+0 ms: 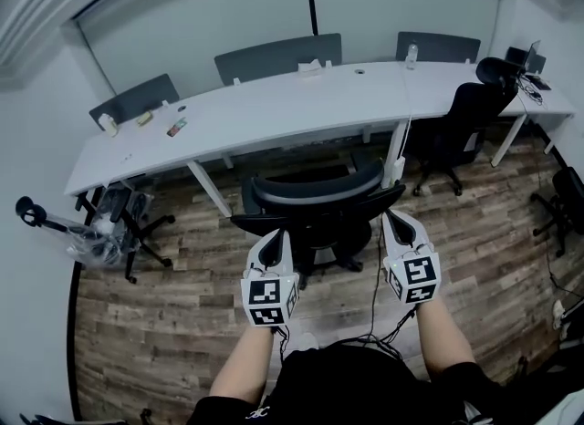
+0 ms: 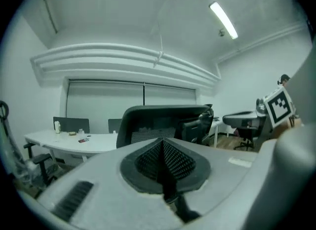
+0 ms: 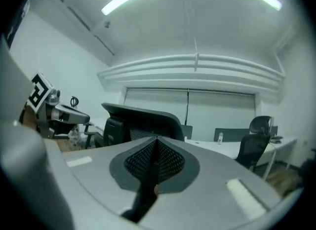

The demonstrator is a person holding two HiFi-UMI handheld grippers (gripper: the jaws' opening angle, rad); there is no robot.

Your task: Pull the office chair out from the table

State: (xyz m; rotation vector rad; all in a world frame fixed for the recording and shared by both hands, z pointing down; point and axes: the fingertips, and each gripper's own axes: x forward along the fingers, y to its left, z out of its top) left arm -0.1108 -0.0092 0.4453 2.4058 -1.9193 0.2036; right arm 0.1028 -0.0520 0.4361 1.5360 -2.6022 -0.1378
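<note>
- Your left gripper [image 1: 276, 235] is closed all the way. Its two pads press flat on each other, and nothing is between them.
- Your right gripper [image 1: 391, 217] is the same: closed tight and holding nothing.
- The office chair [image 1: 319, 197] stands just ahead of both grippers, with its back turned to you.
- The left gripper points at the left side of the chair back, and the right gripper points at the right side. I think you hold one on each side so the chair will roll straight to you and not spin.
- Both tips are very near the chair back. I cannot tell if they touch it.
- Both grippers point almost level, about as high as the top of the chair back. That looks like a good height for taking hold of its edge.
- Past the chair, farther from the grippers, is the long white bench [image 1: 274, 108]. The chair is close to the bench edge, so I think most of the pulling is not yet done.
- Closed grippers cannot grab the edge. I think you need to open them first, close them on the chair back, and then step back.
</note>
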